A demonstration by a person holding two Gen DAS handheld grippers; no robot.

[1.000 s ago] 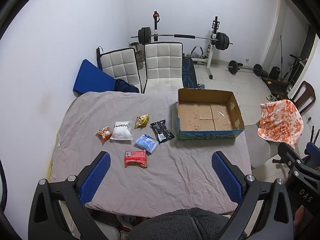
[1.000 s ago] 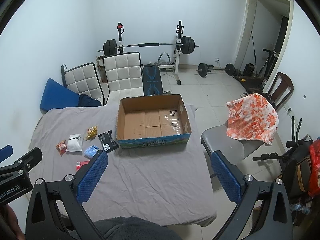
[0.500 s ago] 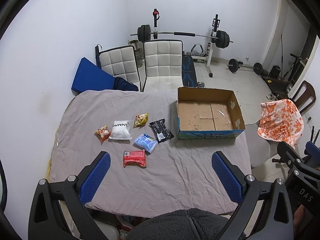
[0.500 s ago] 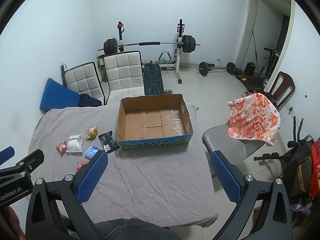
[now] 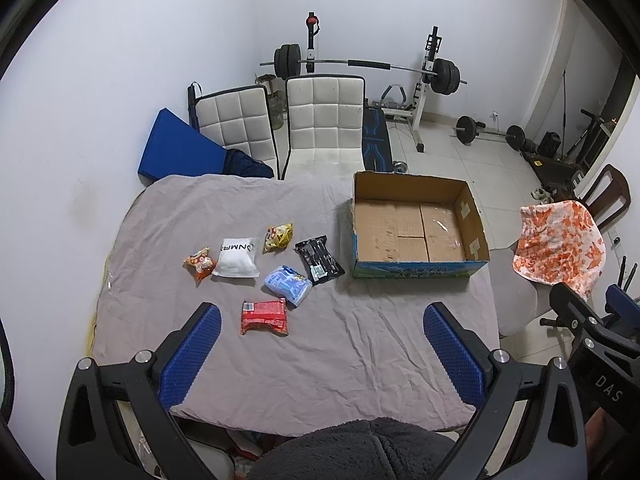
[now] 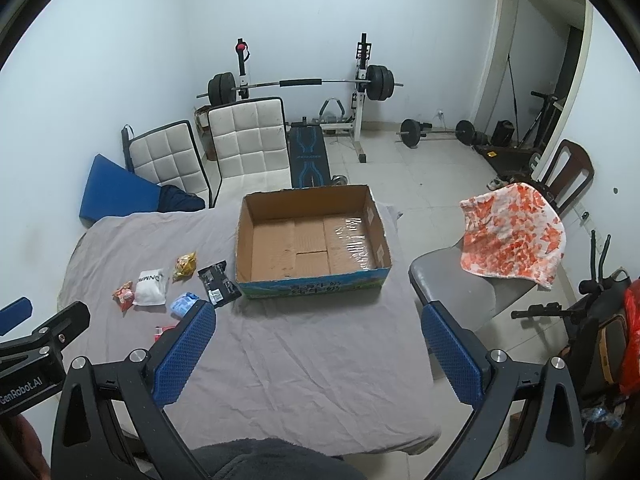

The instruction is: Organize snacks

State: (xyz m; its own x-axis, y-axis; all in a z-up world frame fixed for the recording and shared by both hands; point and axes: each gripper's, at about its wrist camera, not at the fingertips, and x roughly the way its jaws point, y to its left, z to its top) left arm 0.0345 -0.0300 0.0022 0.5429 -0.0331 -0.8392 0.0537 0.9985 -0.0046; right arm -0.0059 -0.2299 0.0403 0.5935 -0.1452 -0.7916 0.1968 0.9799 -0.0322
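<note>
1. My left gripper (image 5: pixel 322 354) hangs above the near part of the table (image 5: pixel 360 352), jaws wide apart, nothing between the blue pads.
2. My right gripper (image 6: pixel 320 352) is the same: spread wide, empty, over the grey cloth near the front edge.
3. Six snack packs lie in a loose cluster on the table's left half, all ahead of the left gripper and not touching it.
4. Red pack (image 5: pixel 264 316) is nearest, just beyond the left gripper's left finger (image 5: pixel 192 356). Blue pack (image 5: pixel 288 285) sits behind it, black pack (image 5: pixel 319 260) beside that, toward the box.
5. Farther back: white pack (image 5: pixel 236 258), small orange pack (image 5: pixel 199 263) touching its left side, yellow pack (image 5: pixel 278 237) to its right.
6. Cardboard box (image 5: pixel 416 228) stands open and empty on the table's right half, well apart from both grippers. Black pack is nearest to it.
7. From the right wrist view the snacks lie left of the right gripper; its left finger (image 6: pixel 184 352) hides most of the red pack (image 6: pixel 162 330).
</note>
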